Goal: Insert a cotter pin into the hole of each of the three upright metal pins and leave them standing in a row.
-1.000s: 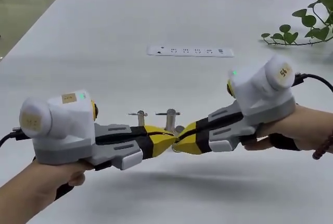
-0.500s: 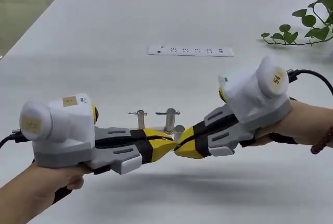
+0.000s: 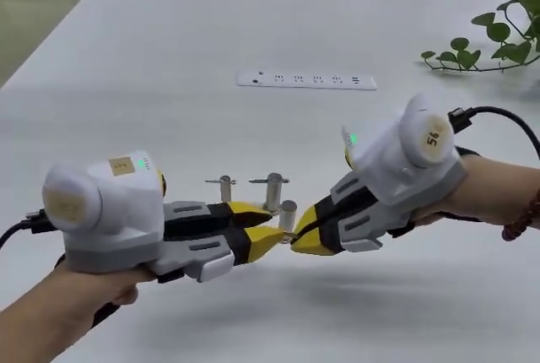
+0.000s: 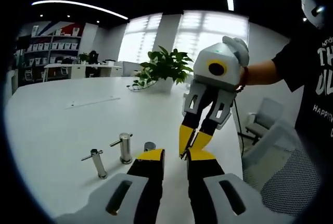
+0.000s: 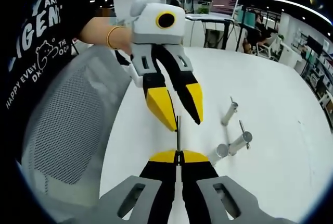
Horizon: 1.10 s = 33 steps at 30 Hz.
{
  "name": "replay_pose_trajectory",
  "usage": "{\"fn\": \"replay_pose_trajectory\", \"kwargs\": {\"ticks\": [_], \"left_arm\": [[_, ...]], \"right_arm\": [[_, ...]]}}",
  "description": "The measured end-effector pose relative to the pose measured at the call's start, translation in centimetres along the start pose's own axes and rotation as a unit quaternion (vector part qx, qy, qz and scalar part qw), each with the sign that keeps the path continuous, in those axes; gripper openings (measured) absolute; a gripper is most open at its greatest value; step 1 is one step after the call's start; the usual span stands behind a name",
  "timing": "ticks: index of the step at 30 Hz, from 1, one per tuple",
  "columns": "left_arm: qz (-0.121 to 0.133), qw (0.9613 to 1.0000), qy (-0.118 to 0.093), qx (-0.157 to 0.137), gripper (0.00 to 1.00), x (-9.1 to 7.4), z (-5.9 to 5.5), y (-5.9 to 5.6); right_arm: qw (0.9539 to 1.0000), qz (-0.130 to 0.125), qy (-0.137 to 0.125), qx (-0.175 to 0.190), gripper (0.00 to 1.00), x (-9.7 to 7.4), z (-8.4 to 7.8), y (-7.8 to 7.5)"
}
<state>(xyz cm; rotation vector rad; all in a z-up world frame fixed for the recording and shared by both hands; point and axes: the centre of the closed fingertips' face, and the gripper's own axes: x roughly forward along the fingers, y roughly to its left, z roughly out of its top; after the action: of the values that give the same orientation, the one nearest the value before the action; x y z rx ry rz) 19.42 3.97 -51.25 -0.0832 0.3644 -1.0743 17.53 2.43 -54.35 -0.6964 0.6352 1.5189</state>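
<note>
Pinching cotter pin (image 5: 177,130), R gripper (image 5: 177,154); L gripper (image 3: 277,224) hides base of 3rd pin (image 3: 288,209).

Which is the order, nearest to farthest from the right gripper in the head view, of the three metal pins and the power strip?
1. Bare pin, just beyond the right gripper.
2. Middle pin, behind it.
3. Left pin, row's far end.
4. Power strip, far beyond.

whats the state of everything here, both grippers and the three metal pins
left gripper: open
right gripper: shut on a cotter pin
far pin: upright, cotter pin through it
middle pin: upright, cotter pin through it
near pin: upright, no cotter pin in it yet
</note>
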Motion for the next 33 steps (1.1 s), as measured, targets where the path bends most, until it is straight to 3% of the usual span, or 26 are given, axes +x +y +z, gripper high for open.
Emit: {"fn": "replay_pose_trajectory", "kwargs": {"ticks": [8,18,33], "left_arm": [[0.046,0.9987,0.002,0.022,0.19,0.3,-0.4,1.1],[0.101,0.9939,0.012,0.044,0.25,1.0,-1.0,2.6],[0.127,0.9909,0.033,0.03,0.23,3.2,-2.9,3.7]], "right_arm": [[0.999,-0.025,0.037,-0.004,0.0,-0.4,-1.6,-1.2],[0.996,-0.047,0.075,-0.01,0.0,-0.7,-3.5,-2.5],[0.9913,-0.072,0.11,-0.011,0.0,-1.1,-5.6,-4.7]]}}
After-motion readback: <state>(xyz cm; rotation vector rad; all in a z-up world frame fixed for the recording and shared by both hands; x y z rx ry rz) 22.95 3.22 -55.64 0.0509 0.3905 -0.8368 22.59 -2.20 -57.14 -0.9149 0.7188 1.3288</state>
